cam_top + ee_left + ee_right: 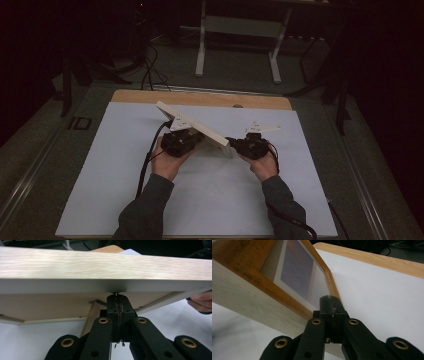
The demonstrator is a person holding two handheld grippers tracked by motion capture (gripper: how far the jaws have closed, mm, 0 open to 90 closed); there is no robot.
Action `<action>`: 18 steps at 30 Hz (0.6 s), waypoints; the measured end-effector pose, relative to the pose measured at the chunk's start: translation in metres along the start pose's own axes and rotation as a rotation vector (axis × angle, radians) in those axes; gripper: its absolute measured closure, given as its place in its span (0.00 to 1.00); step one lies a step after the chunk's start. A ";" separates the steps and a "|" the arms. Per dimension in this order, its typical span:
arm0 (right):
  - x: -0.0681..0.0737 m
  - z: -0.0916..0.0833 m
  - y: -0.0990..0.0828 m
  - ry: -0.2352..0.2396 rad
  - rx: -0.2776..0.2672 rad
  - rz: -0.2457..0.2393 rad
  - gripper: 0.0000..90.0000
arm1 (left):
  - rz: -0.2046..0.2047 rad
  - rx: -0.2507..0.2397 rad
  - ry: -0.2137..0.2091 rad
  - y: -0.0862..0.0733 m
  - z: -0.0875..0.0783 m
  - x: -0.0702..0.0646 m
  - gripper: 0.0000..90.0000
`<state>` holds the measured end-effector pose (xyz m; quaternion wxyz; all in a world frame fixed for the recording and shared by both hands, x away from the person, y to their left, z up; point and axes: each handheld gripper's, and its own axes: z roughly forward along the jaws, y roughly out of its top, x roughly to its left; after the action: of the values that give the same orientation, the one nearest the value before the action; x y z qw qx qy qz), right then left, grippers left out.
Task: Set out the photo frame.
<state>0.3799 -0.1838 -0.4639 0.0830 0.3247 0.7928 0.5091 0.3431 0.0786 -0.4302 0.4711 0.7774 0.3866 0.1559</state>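
1. Two dark sleeves (150,210) enter from the near edge of the surface (125,200), which is covered by a white sheet.
2. The left hand (167,162) holds the left tongs (187,137), seen from above with a grey three-cornered plate on top and a black cable trailing back along the forearm.
3. The right hand (262,165) holds the right tongs (235,144), also capped by a grey plate.
4. Between the two tools is a pale wooden picture frame (192,127), tilted, its far left corner raised and its near right corner low by the sheet.
5. In the left gripper view, the left tongs (117,296) are pressed together with no gap, their tips touching the underside of the frame (100,267) at its edge; nothing sits between them.
6. In the right gripper view, the right tongs (329,300) are likewise closed tight, tips resting against the frame (262,290) at its inner border beside the glazed picture; whether they pinch anything cannot be told.
7. Beyond the sheet, a bare wooden strip of the surface runs along the far edge.
8. Farther back, a white stand (240,30) and loose cables (147,70) lie on the dark floor.
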 end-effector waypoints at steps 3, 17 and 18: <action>0.001 0.000 0.000 0.000 -0.002 0.001 1.00 | 0.012 0.007 -0.001 0.001 0.001 -0.004 1.00; 0.012 0.002 0.000 0.017 0.003 -0.020 1.00 | 0.012 0.017 -0.009 0.003 0.001 -0.003 1.00; 0.013 0.002 0.000 0.019 0.004 -0.023 1.00 | 0.012 0.019 -0.011 0.003 0.000 -0.002 1.00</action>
<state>0.3711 -0.1747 -0.4623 0.0807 0.3106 0.7983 0.5096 0.3437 0.0764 -0.4272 0.4648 0.7850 0.3809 0.1506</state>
